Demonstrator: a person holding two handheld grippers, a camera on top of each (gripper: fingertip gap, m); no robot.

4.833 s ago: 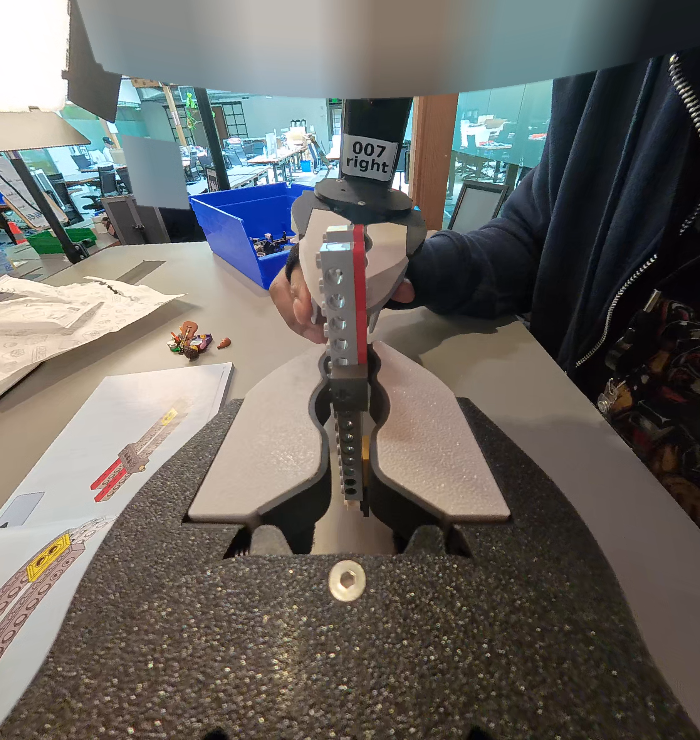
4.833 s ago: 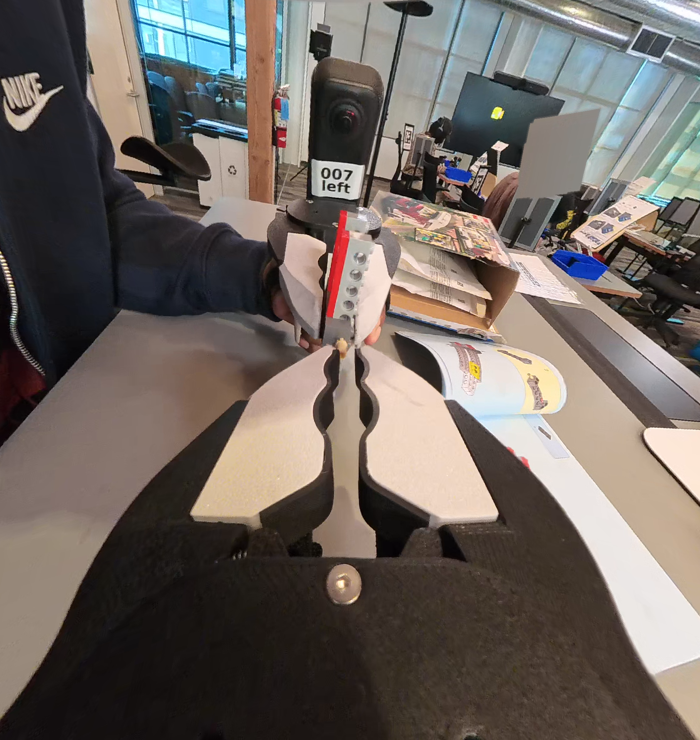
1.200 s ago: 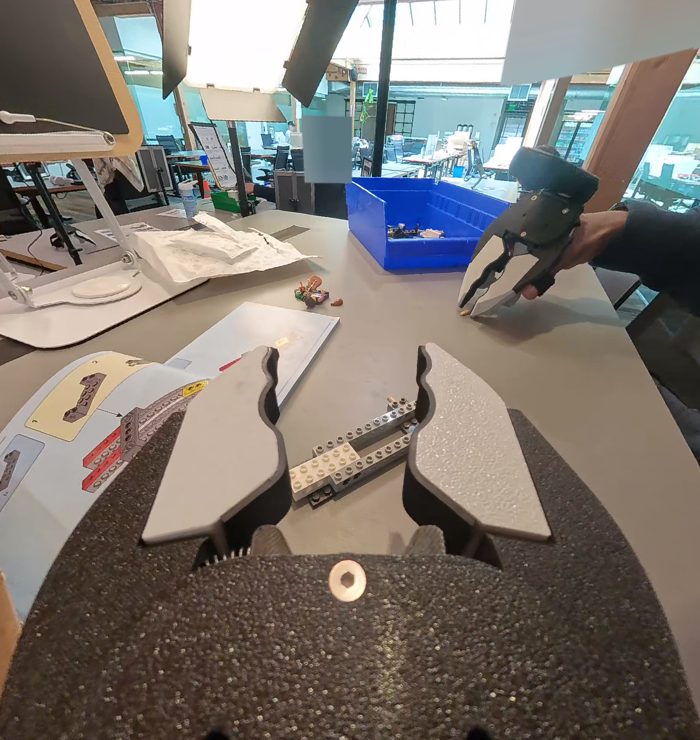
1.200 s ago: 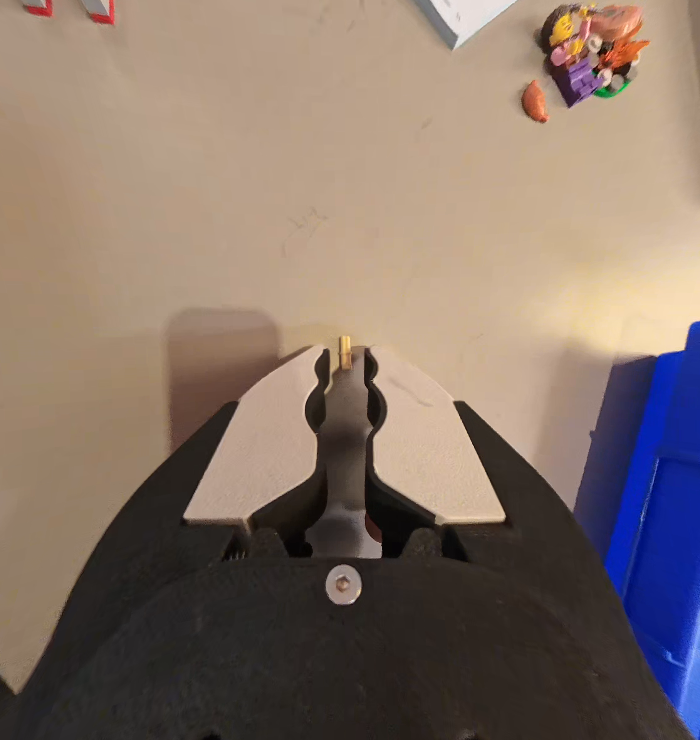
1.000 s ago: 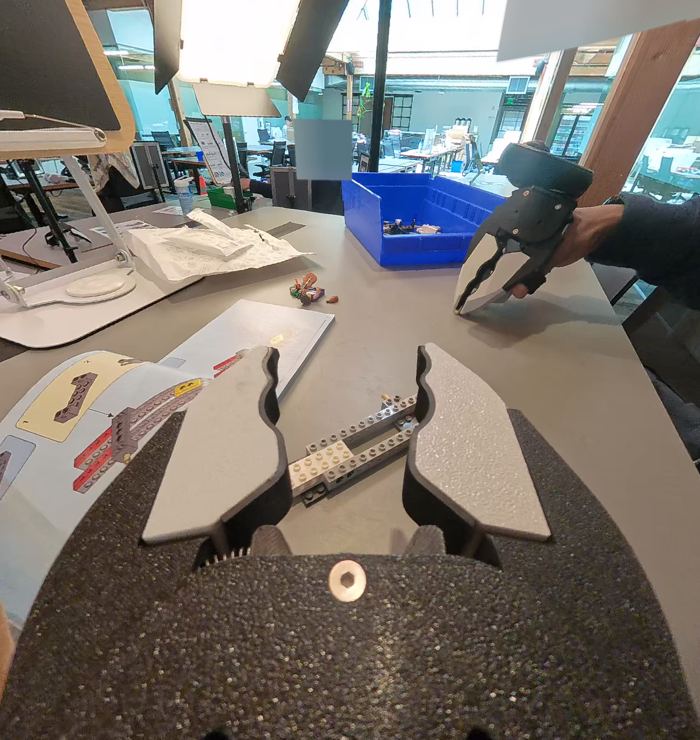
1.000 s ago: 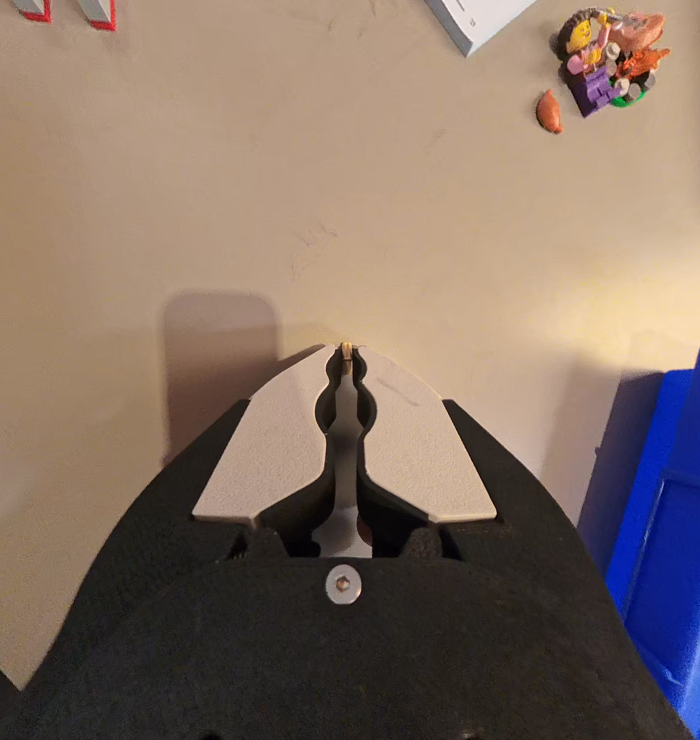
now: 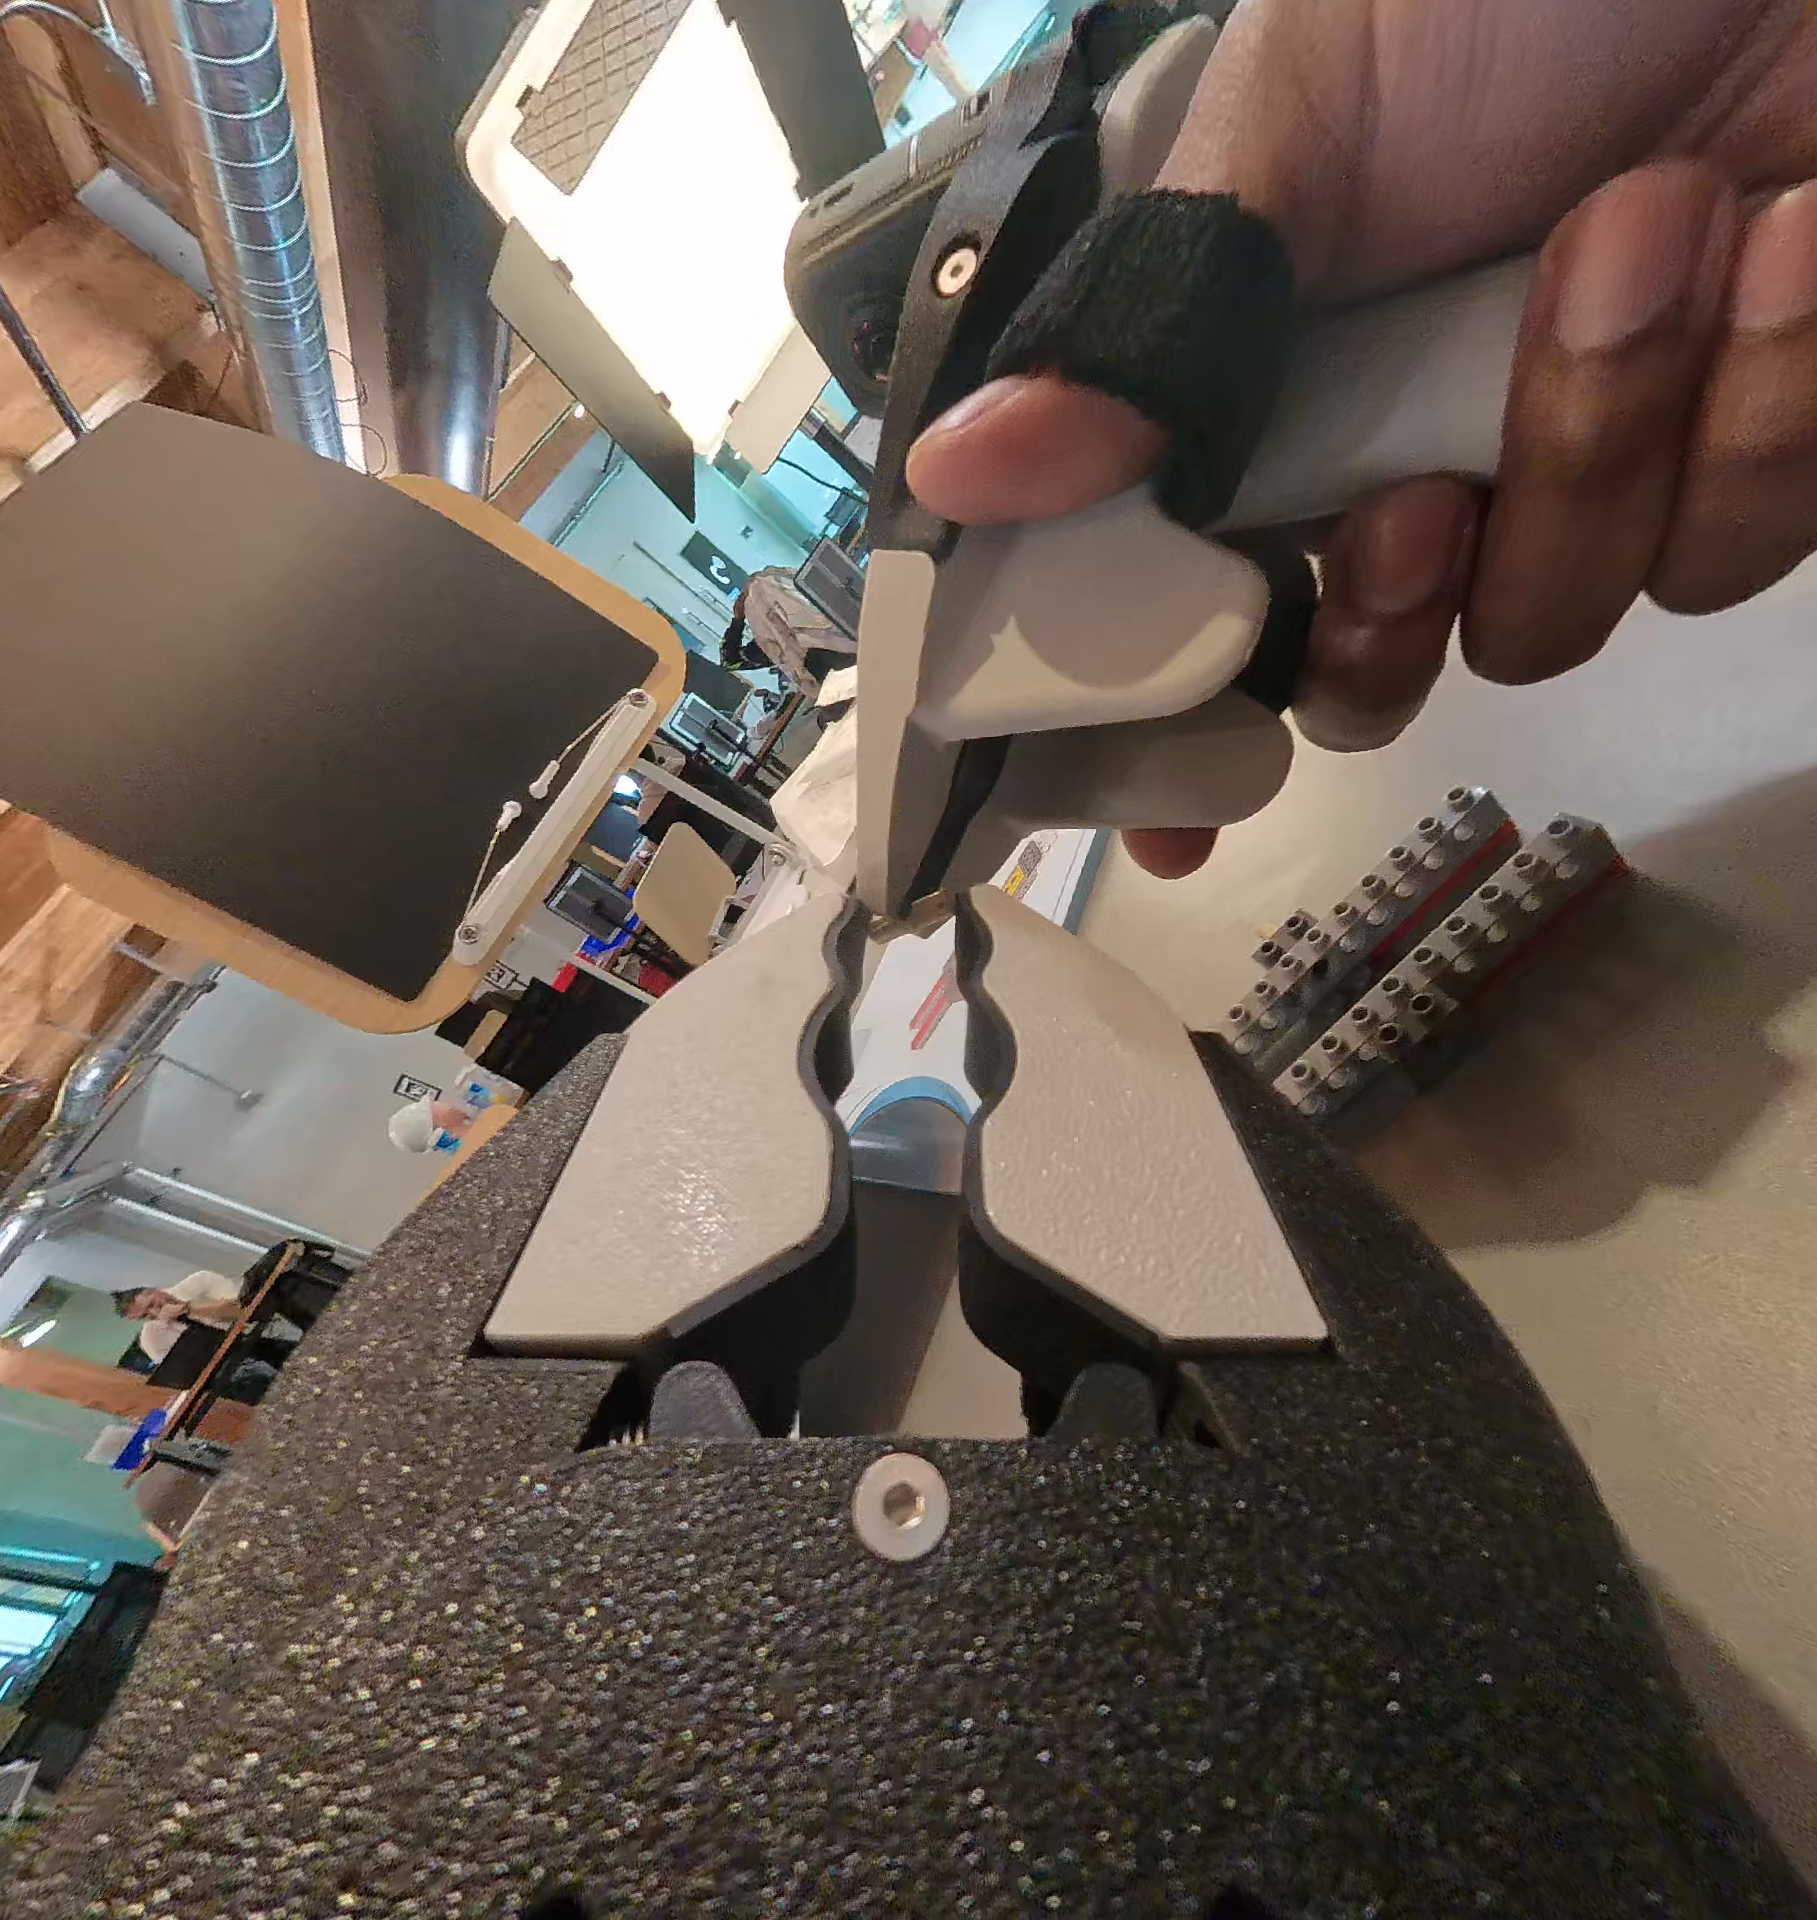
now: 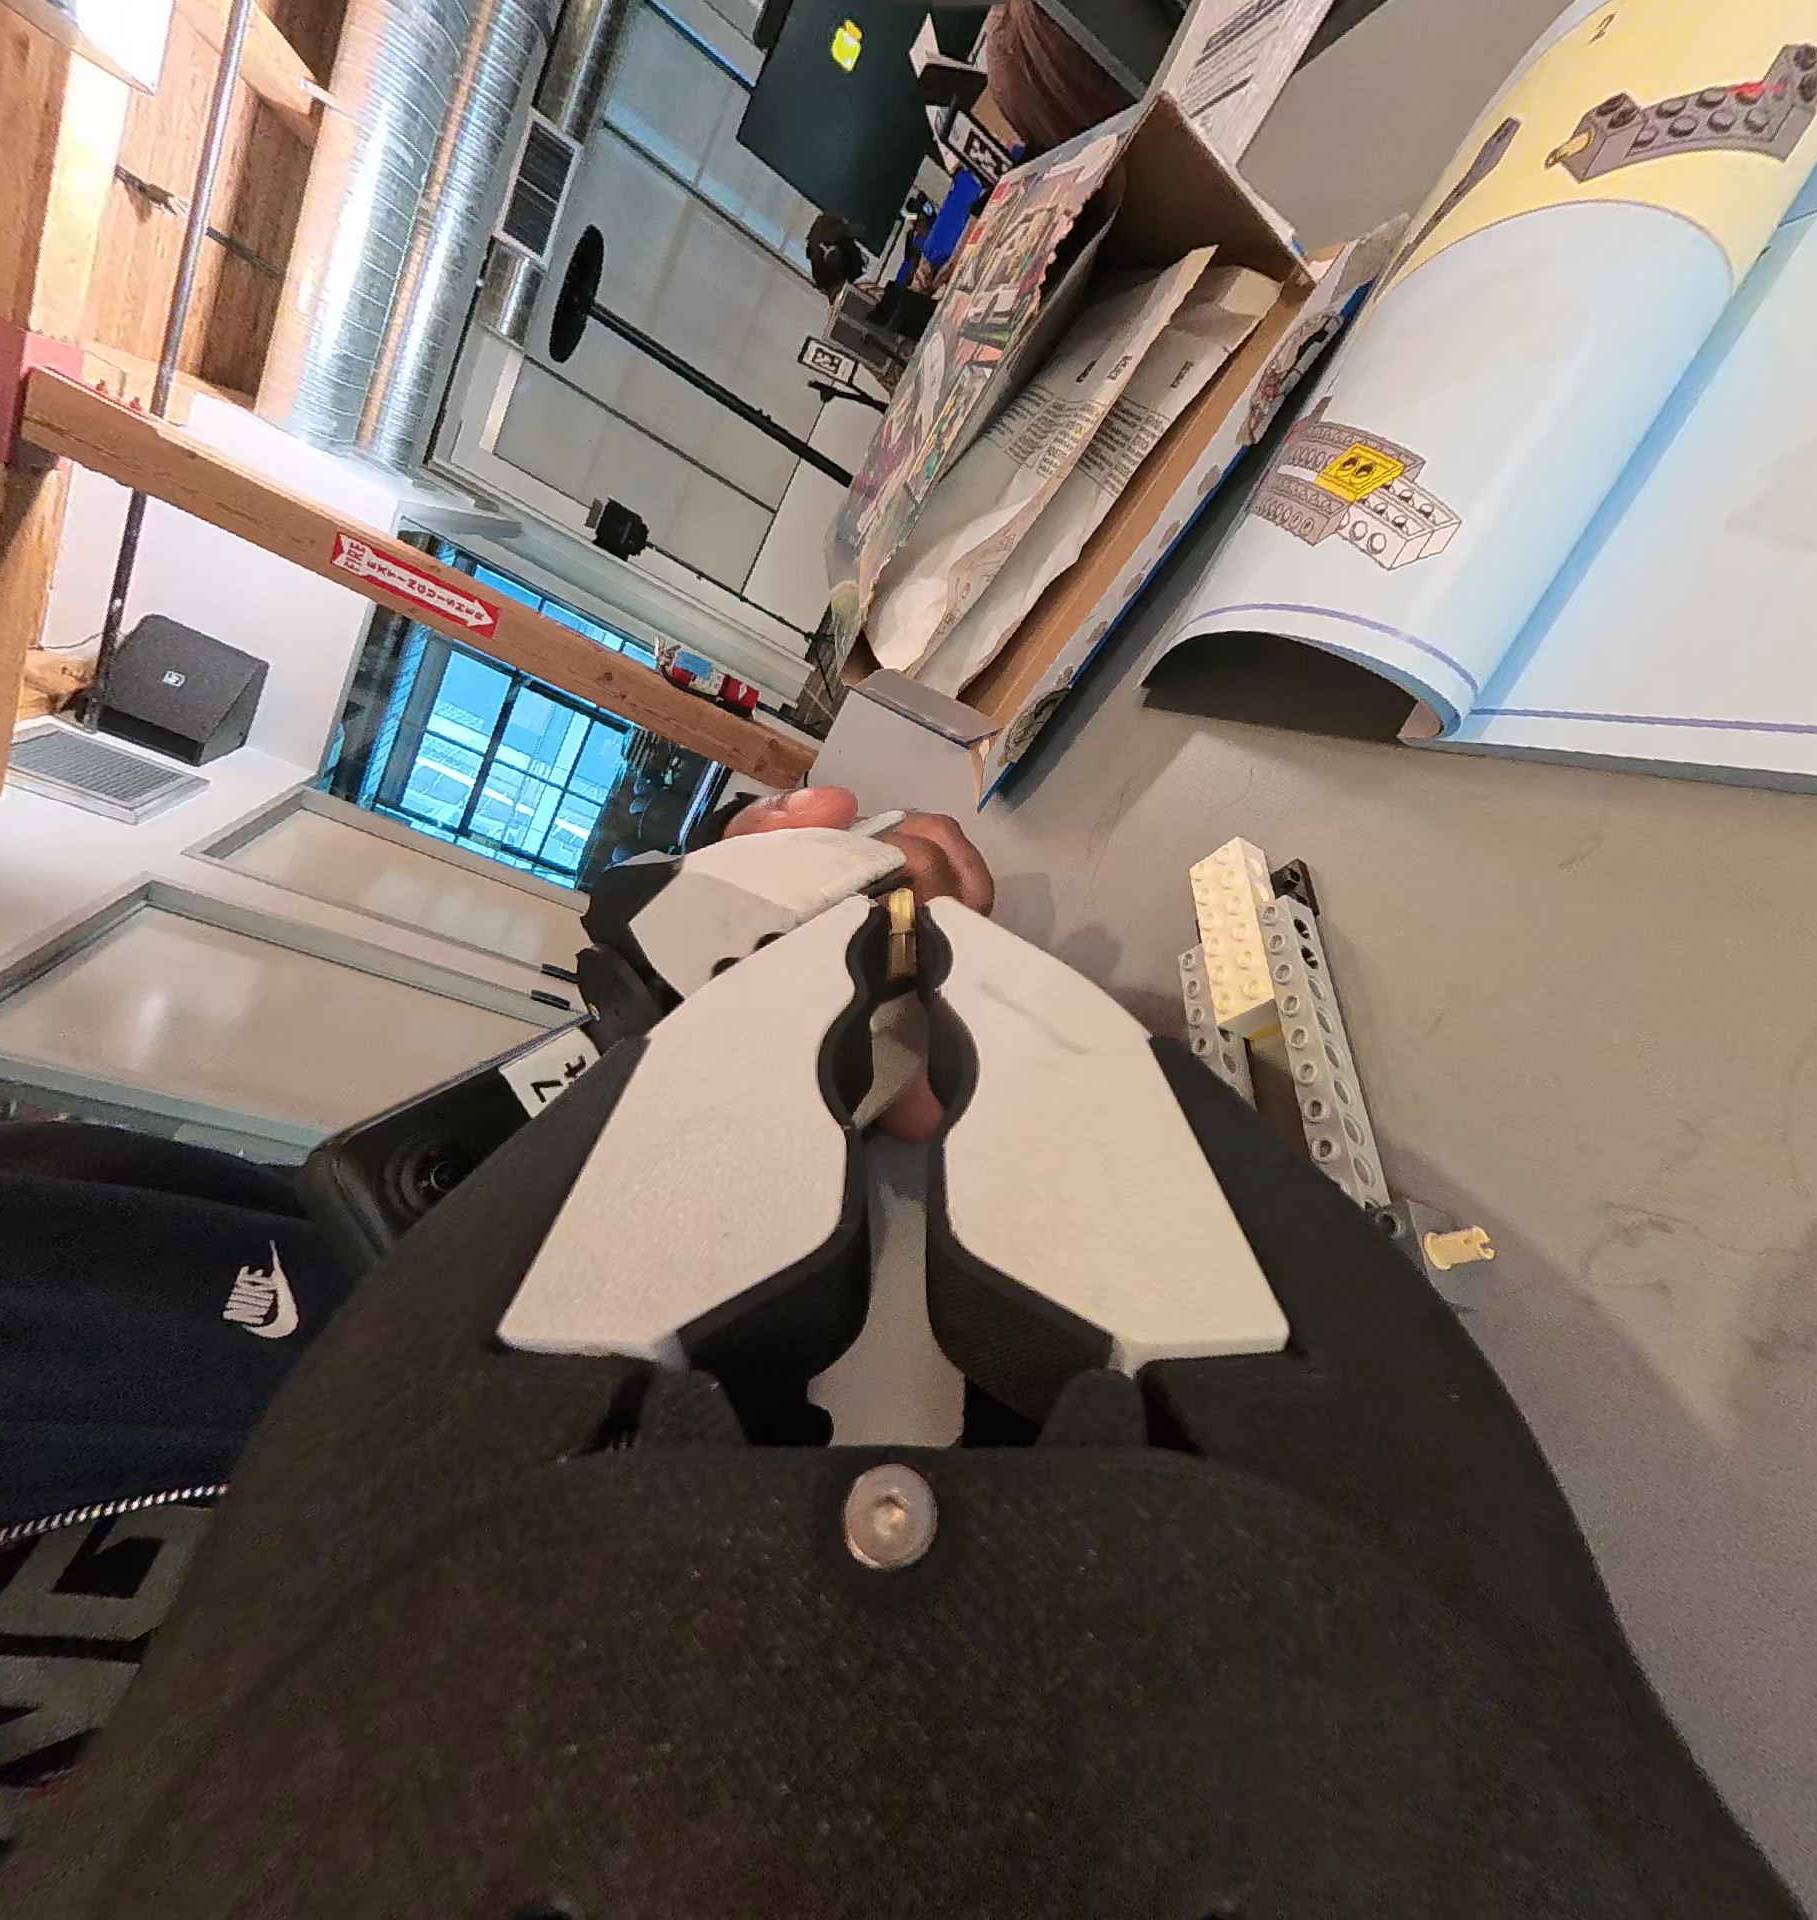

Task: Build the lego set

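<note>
Left tool (image 7: 909, 914) narrowed and rose to the tan pin (image 7: 909, 920).

Both views bright, wide-angle, strongly tilted; straight lines bow toward the edges. Left wrist view: big overhead light panel (image 7: 665, 208) blown out to white glare; the hand (image 7: 1506, 343) close up is soft with motion blur; a broad soft shadow lies on the table (image 7: 1662, 1351). Right wrist view: daylight through a window (image 8: 509, 748); warm-lit wooden beam (image 8: 260, 499); foreground housing slightly soft.
</note>
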